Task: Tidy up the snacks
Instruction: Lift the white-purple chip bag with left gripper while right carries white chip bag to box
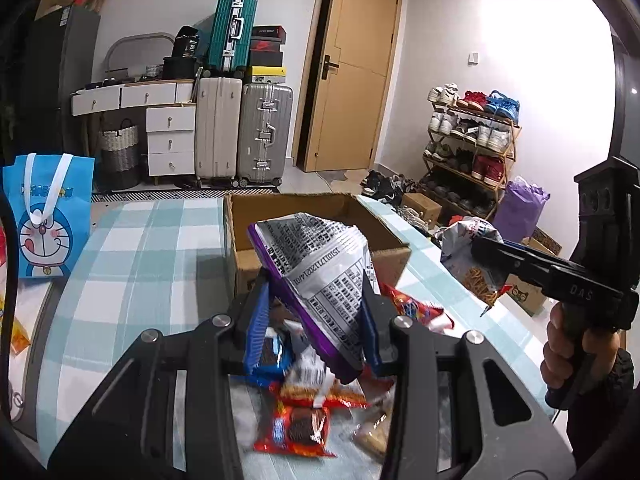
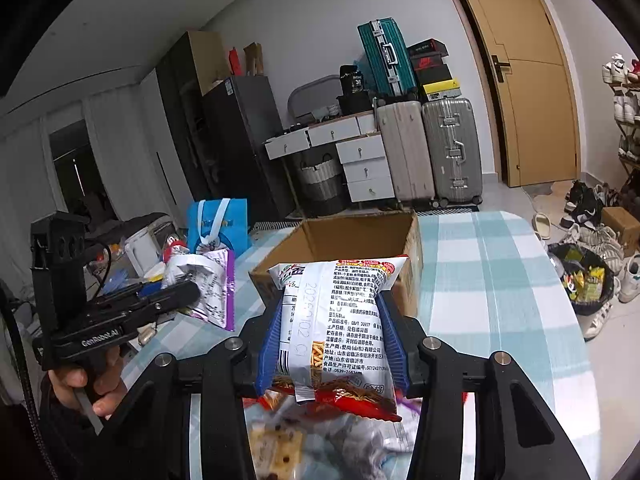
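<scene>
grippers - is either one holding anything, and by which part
Both. The left gripper pinches the purple-edged snack bag across its lower half. The right gripper clamps the red-and-white snack bag by its side edges, mid-height.

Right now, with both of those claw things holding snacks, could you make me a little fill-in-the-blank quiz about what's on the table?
1. The left gripper is shut on a silver packet with a ____ edge.
2. The right gripper is shut on a white and red packet of thin ____ snacks.
3. Beyond both packets stands an open ____ box.
4. The cloth on the table has a ____ pattern.

Missing words: purple; stick; cardboard; checked
</scene>
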`<state>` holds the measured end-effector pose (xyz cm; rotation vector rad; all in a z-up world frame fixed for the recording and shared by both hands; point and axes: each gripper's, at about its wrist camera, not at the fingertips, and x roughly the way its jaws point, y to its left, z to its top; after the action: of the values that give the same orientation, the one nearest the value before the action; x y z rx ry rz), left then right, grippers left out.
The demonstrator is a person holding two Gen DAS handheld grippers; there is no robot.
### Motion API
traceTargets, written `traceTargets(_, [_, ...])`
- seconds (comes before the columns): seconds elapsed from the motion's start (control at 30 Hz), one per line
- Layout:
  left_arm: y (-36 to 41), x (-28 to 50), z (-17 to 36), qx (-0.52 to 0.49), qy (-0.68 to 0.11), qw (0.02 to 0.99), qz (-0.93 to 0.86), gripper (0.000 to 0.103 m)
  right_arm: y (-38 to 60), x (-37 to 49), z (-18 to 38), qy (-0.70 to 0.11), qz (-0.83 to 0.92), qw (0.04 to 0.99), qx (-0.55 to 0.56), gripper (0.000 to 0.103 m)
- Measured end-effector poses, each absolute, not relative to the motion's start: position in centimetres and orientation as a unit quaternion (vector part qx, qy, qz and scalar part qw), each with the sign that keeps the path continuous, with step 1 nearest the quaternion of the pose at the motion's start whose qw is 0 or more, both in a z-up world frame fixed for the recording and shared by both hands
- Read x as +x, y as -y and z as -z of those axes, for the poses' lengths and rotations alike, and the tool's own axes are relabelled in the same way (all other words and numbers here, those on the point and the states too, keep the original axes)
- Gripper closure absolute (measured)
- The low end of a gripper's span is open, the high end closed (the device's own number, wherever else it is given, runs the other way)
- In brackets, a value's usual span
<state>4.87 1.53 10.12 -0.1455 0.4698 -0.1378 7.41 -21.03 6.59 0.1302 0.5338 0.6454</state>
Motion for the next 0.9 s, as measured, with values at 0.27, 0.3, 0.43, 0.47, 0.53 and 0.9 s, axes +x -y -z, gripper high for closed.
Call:
traceTargets(0.27, [-2.1,8.5,-9.8,-0.071,-0.232,0.968,0.056,0.067,20.0,10.0,-7.1,-0.255,-0.310,0.914,0.066,0.057])
traceTargets(0.3, [-2.2,8.9,-9.8,-0.070,-0.231,0.969,0.055,0.067,19.9,10.5,-7.0,-0.256,-0.309,0.913,0.068,0.057])
traceTargets(0.43, [-2.4,10.4,-9.7,-0.069,-0.232,0.969,0.053,0.067,19.1,12.2,-7.2,-0.259,-0.307,0.913,0.070,0.057])
traceTargets(0.47, [-2.5,11.0,-9.7,-0.068,-0.232,0.969,0.052,0.067,19.0,12.5,-7.2,-0.257,-0.306,0.914,0.069,0.057])
traceTargets(0.53, [-2.6,12.3,-9.8,-0.066,-0.234,0.969,0.049,0.067,18.5,13.2,-7.3,-0.254,-0.296,0.918,0.065,0.057])
traceTargets(0.9, [-3.0,18.6,-8.5,-0.053,-0.246,0.967,0.038,0.067,15.9,18.8,-6.3,-0.262,-0.285,0.920,0.055,0.057])
